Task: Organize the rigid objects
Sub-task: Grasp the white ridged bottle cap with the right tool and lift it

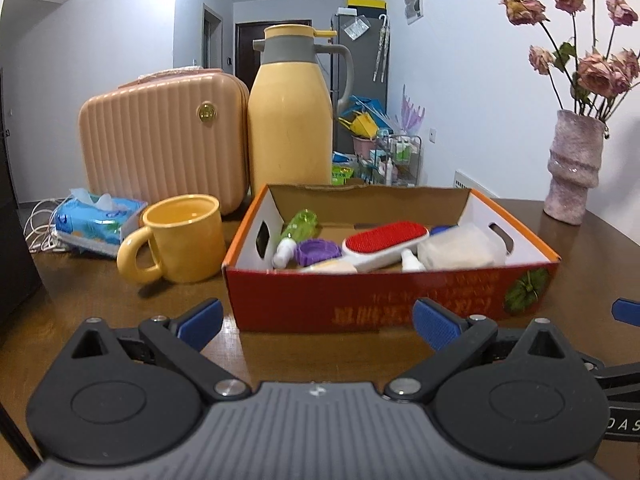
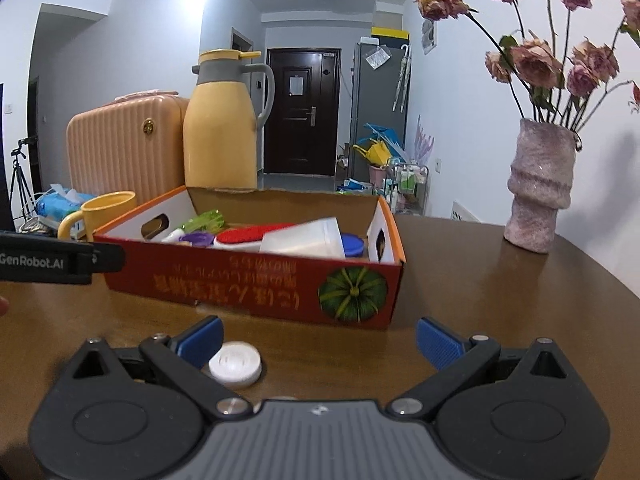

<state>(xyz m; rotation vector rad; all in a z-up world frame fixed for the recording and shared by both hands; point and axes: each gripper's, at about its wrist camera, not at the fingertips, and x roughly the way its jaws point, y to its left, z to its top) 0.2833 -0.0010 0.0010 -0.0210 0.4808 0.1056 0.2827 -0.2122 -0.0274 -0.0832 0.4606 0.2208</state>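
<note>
A red cardboard box (image 1: 360, 304) stands on the brown table; it also shows in the right wrist view (image 2: 256, 284). Inside lie a red lint brush (image 1: 384, 240), a green bottle (image 1: 300, 224), a purple lid (image 1: 316, 250) and a clear plastic container (image 1: 460, 250). My left gripper (image 1: 318, 322) is open and empty just in front of the box. My right gripper (image 2: 318, 340) is open and empty in front of the box's right corner. A white round cap (image 2: 236, 364) lies on the table by its left fingertip (image 2: 202, 340).
A yellow mug (image 1: 180, 238), a yellow thermos jug (image 1: 290, 120), a pink ribbed case (image 1: 160, 144) and a tissue pack (image 1: 96, 220) stand left of and behind the box. A pink vase (image 2: 540, 192) with dried roses stands at the right. The left gripper's body (image 2: 60, 262) shows at the left.
</note>
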